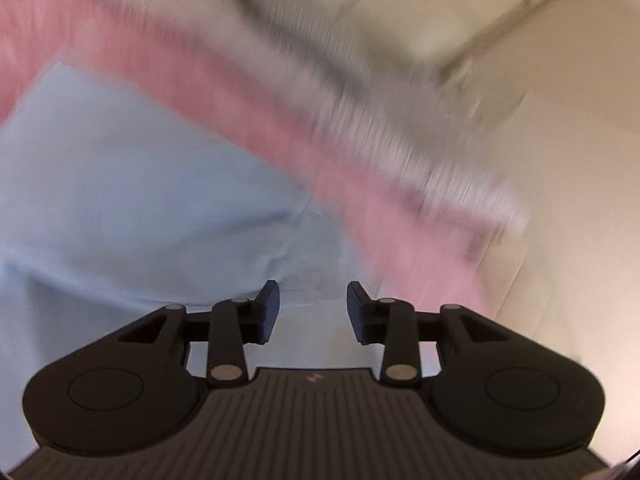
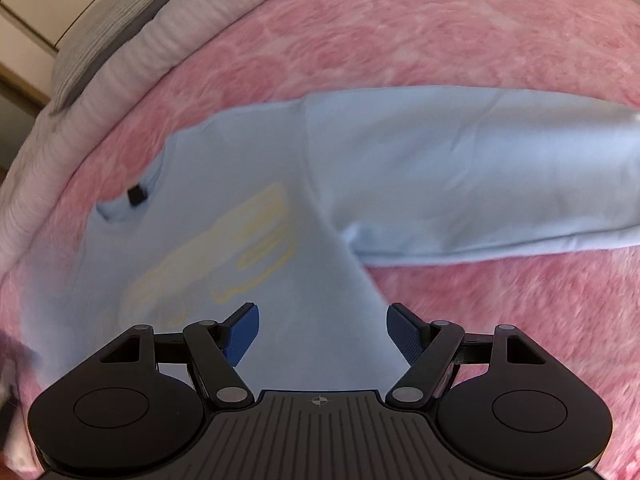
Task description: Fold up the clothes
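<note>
Both claws gape with nothing between their pads — the left claw (image 1: 313,312) over plain blue cloth, badly blurred. Only the right claw (image 2: 323,334) view shows the light blue sweatshirt (image 2: 280,208) whole on the pink blanket (image 2: 440,32) — yellow print (image 2: 224,264), one sleeve (image 2: 500,184) stretched rightward

Your left wrist view is smeared by motion: the fluffy pink blanket (image 1: 248,92) beyond the pale blue cotton sweatshirt (image 1: 120,200) is only streaks, and the grey-and-white striped bedding (image 1: 360,92) past that blanket cannot be made out as any shape. In your right wrist view the sweatshirt's long sleeve (image 2: 500,176) is cut off by the right edge, so its cuff is lost to you. The yellow print (image 2: 244,248) on the sweatshirt's chest is too blurred to read, and the small dark tag (image 2: 136,196) at its collar too small.
</note>
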A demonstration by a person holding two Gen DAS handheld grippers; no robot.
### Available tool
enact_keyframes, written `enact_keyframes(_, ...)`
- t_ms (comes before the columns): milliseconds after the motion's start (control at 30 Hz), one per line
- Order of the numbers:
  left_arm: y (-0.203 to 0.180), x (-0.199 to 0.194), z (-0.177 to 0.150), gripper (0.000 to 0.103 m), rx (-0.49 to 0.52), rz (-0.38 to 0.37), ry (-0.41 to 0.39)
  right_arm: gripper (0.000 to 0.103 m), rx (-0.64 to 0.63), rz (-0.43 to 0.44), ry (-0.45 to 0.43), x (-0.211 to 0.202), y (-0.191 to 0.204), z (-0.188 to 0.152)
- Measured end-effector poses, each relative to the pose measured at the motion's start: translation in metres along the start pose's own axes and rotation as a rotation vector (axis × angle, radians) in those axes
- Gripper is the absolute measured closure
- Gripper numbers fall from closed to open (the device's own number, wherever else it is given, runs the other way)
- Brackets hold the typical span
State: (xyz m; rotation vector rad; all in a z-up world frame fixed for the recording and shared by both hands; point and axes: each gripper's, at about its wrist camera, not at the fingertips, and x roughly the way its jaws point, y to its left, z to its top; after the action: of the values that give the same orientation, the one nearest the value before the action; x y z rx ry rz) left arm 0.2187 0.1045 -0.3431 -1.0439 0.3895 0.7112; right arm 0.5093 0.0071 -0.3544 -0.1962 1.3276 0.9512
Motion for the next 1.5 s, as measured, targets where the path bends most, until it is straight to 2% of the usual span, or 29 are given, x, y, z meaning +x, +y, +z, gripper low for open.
enact_keyframes(100, 0.004, 0.010, -0.028, 0.073, -0.007, 0.080, 0.086, 0.028, 0.022, 0.039, 0.002, 0.002, -0.009, 0.008)
enact_keyframes(167, 0.017, 0.002, -0.031, 0.073, -0.018, 0.135, 0.101, 0.028, 0.036, 0.080, 0.019, 0.010, -0.008, 0.009)
enact_keyframes(233, 0.030, -0.007, -0.033, 0.073, -0.028, 0.192, 0.115, 0.029, 0.050, 0.158, 0.040, 0.019, -0.005, 0.006)
enact_keyframes(300, 0.052, -0.020, -0.024, 0.073, -0.037, 0.268, 0.101, 0.050, 0.074, 0.238, 0.071, 0.033, 0.001, 0.004)
enact_keyframes(367, 0.071, -0.031, -0.016, 0.073, -0.049, 0.331, 0.086, 0.056, 0.106, 0.321, 0.109, 0.052, 0.010, 0.001)
enact_keyframes(467, 0.088, -0.040, -0.005, 0.073, -0.064, 0.380, 0.056, 0.056, 0.176, 0.407, 0.173, 0.082, 0.026, -0.003)
enact_keyframes(533, 0.095, -0.041, 0.005, 0.073, -0.079, 0.393, 0.043, 0.055, 0.226, 0.428, 0.183, 0.099, 0.038, -0.005)
enact_keyframes(633, 0.104, -0.041, 0.012, 0.073, -0.109, 0.391, 0.035, 0.053, 0.263, 0.414, 0.197, 0.123, 0.054, -0.006)
enact_keyframes(733, 0.109, -0.037, 0.016, 0.073, -0.119, 0.386, 0.039, 0.054, 0.252, 0.400, 0.156, 0.137, 0.068, -0.005)
enact_keyframes(767, 0.111, -0.036, 0.016, 0.073, -0.114, 0.386, 0.044, 0.064, 0.242, 0.397, 0.139, 0.141, 0.072, -0.004)
enact_keyframes(800, 0.112, -0.035, 0.015, 0.073, -0.108, 0.386, 0.049, 0.098, 0.189, 0.392, 0.105, 0.137, 0.078, -0.001)
enact_keyframes(833, 0.112, -0.033, 0.015, 0.073, -0.104, 0.386, 0.050, 0.098, 0.137, 0.389, 0.069, 0.133, 0.084, 0.002)
enact_keyframes(933, 0.112, -0.029, 0.014, 0.074, -0.095, 0.377, 0.049, 0.098, -0.048, 0.495, -0.142, 0.084, 0.096, 0.006)
enact_keyframes(1000, 0.111, -0.023, 0.014, 0.074, -0.091, 0.374, 0.059, 0.098, -0.118, 0.478, -0.247, 0.052, 0.092, 0.008)
enact_keyframes(1100, 0.107, -0.014, 0.012, 0.073, -0.074, 0.362, 0.076, 0.098, -0.107, 0.339, -0.305, 0.034, 0.065, 0.012)
enact_keyframes(1133, 0.106, -0.010, 0.011, 0.073, -0.070, 0.362, 0.084, 0.098, -0.093, 0.276, -0.285, 0.040, 0.053, 0.015)
enact_keyframes(1200, 0.104, -0.002, 0.008, 0.073, -0.059, 0.366, 0.097, 0.098, -0.025, 0.216, -0.227, 0.056, 0.032, 0.018)
enact_keyframes(1267, 0.102, 0.002, 0.006, 0.073, -0.042, 0.379, 0.105, 0.098, 0.018, 0.199, -0.191, 0.071, 0.020, 0.019)
enact_keyframes(1367, 0.099, 0.004, 0.003, 0.073, -0.017, 0.404, 0.116, 0.091, 0.040, 0.105, -0.113, 0.082, 0.013, 0.016)
enact_keyframes(1500, 0.100, -0.002, -0.002, 0.073, -0.021, 0.464, 0.145, 0.088, 0.104, 0.101, -0.075, 0.069, -0.014, 0.003)
